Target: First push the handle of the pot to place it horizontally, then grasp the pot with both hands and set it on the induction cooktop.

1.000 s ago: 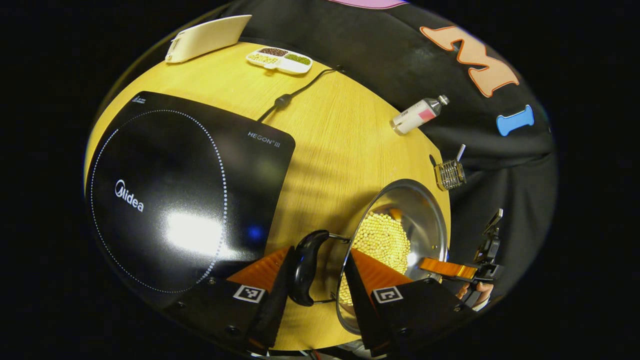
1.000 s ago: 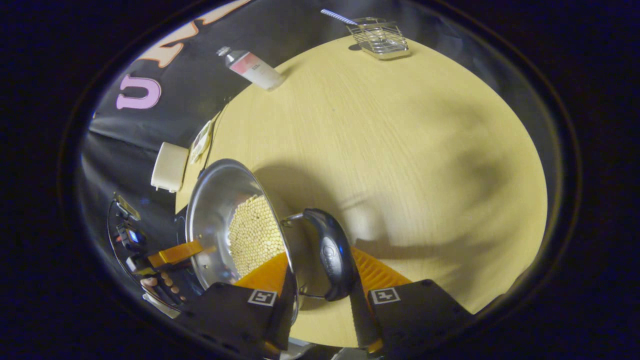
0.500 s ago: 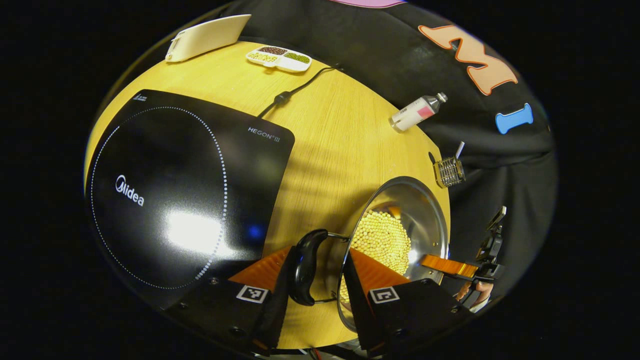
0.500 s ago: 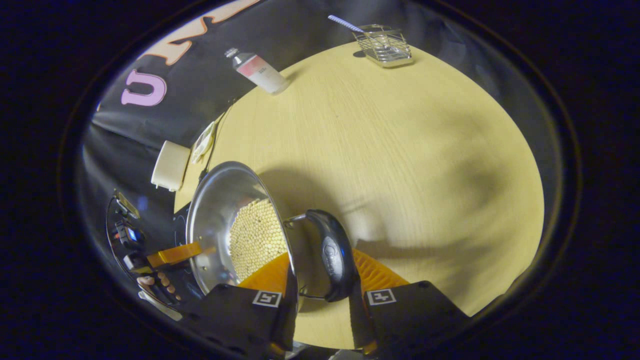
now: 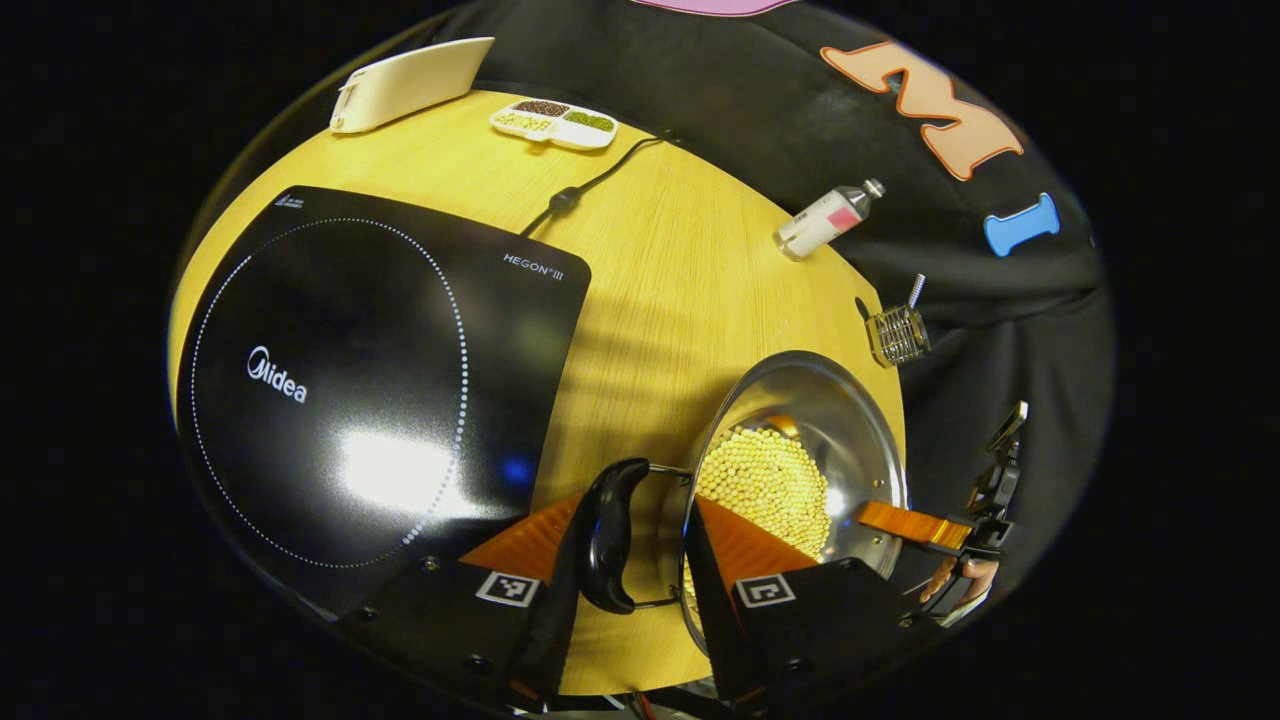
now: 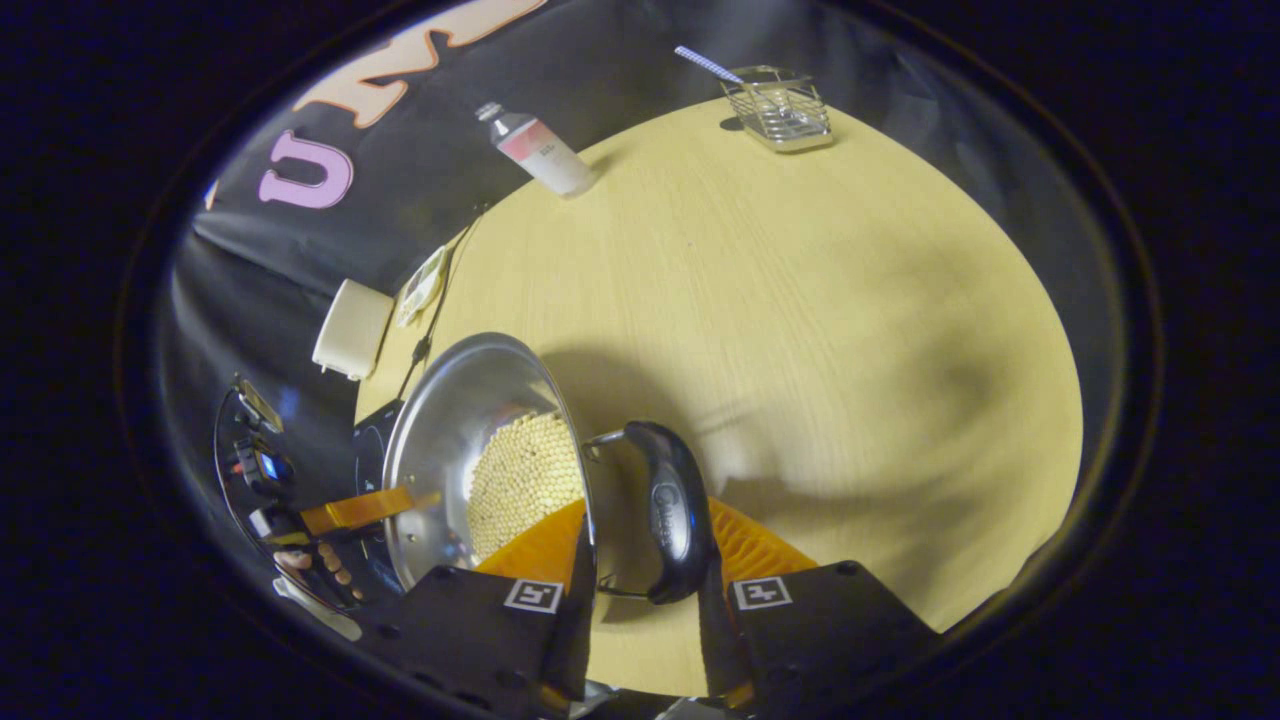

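This was a staged kitchen corner set up inside a recording booth rather than a lived-in home. A round wooden table (image 5: 690,270) carried cooking gear: a black induction cooktop (image 5: 360,390) with its power cord (image 5: 590,185) trailing off toward the back, and a steel pot (image 5: 800,450) filled with pale yellow beans. At the far edge sat a divided dish (image 5: 553,122) of sorted beans or grains, a cream-coloured board (image 5: 405,72), a small bottle (image 6: 535,150) lying on its side, and a wire basket (image 6: 780,105) with a striped-handled utensil in it. Black cloth draped close behind the table served as the wall.
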`<move>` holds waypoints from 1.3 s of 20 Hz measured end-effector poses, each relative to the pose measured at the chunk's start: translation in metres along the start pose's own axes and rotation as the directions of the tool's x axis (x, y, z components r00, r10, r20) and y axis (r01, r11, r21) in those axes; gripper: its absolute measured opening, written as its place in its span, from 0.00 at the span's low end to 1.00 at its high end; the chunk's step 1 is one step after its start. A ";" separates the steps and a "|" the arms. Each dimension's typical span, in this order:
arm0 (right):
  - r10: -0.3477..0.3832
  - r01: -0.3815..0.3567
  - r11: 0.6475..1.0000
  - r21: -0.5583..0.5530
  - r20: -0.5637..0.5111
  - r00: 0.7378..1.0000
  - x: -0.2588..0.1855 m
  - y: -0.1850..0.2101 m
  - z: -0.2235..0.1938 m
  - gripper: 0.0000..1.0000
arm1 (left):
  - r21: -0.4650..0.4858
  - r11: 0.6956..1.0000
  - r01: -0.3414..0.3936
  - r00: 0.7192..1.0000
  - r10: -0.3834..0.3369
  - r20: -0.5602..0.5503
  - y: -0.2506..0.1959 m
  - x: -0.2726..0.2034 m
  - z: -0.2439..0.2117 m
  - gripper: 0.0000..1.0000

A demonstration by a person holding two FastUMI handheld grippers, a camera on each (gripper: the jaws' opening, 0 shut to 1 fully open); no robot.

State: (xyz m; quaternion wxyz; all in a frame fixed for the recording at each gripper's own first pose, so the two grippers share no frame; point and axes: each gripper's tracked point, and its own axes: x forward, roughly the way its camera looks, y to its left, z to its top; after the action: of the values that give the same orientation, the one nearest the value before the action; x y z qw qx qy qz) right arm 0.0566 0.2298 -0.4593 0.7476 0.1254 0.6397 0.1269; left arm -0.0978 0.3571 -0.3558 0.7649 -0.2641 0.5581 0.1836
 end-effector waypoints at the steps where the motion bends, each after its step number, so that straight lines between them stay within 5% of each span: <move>1: -0.015 0.015 1.000 0.016 -0.026 1.000 0.000 -0.004 -0.005 0.47 | -0.013 1.000 0.012 1.000 -0.012 -0.007 0.000 0.001 -0.003 0.57; 7: 0.001 0.002 1.000 0.025 -0.119 0.993 0.009 -0.009 -0.015 0.44 | -0.022 0.998 0.055 0.998 -0.056 -0.033 -0.002 -0.001 -0.007 0.59; 15: 0.018 -0.014 0.999 0.034 -0.143 0.990 0.017 -0.012 0.001 0.73 | -0.024 0.997 0.069 0.996 -0.070 -0.056 -0.003 -0.001 -0.007 0.59; 20: 0.008 -0.015 0.999 -0.046 -0.135 0.991 0.014 -0.004 0.014 0.70 | -0.012 0.998 0.065 0.995 -0.066 -0.070 -0.002 -0.003 -0.010 0.57; 22: -0.004 -0.012 0.992 -0.123 -0.127 0.992 0.010 -0.007 0.013 0.54 | 0.000 0.998 0.063 0.996 -0.062 -0.068 -0.001 -0.003 -0.009 0.59; 26: -0.004 -0.014 0.989 -0.145 -0.120 0.993 0.011 -0.008 0.009 0.43 | 0.020 0.998 0.056 0.996 -0.055 -0.070 -0.002 -0.003 -0.009 0.55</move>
State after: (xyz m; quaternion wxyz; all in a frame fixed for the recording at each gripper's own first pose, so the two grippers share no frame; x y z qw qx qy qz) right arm 0.0673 0.2256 -0.4709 0.7146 0.0643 0.6722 0.1826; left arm -0.1042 0.3496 -0.3547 0.7526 -0.2773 0.5790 0.1467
